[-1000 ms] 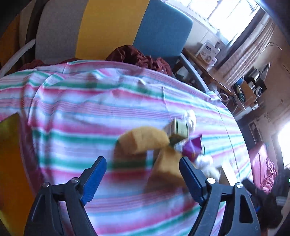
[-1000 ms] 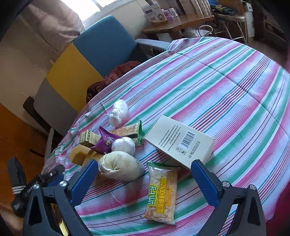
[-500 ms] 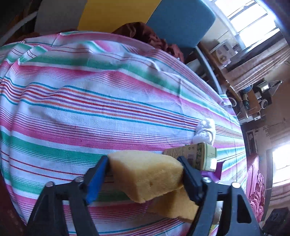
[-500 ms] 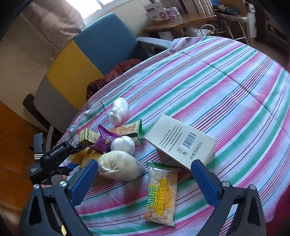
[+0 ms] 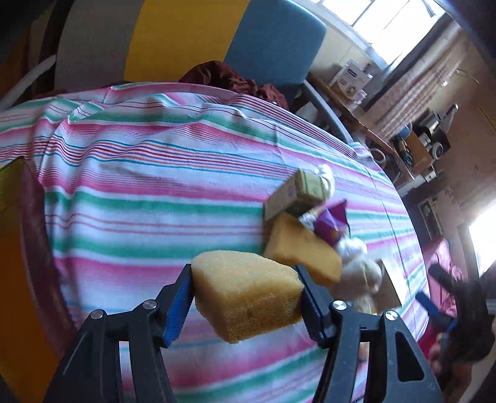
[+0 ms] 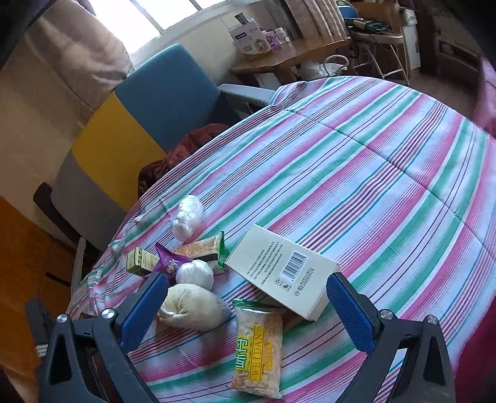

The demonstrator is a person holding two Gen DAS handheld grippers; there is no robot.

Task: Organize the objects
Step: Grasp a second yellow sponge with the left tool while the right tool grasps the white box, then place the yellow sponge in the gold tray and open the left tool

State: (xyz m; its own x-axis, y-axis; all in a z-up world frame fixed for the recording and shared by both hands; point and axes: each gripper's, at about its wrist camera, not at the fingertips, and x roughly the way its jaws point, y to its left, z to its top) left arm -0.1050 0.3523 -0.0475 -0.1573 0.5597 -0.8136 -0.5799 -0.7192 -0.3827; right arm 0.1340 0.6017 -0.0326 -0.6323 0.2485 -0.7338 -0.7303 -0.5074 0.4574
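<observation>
Your left gripper (image 5: 245,297) has just been closing – it now pinches the sponge (image 5: 246,294) above the cloth (image 5: 148,186). Your right gripper (image 6: 245,297) is spread wide – nothing held.

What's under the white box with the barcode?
The white box lies on the striped tablecloth, its near edge overlapping the top of the yellow snack packet. Anything else beneath it is covered.

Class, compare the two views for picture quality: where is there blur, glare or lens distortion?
Left wrist view: the sponge in the left gripper looks sharp, the pile behind smeared, the window blown out. Right wrist view: sharper, the white box print visible, the striped tablecloth bowed by the fisheye.
</observation>
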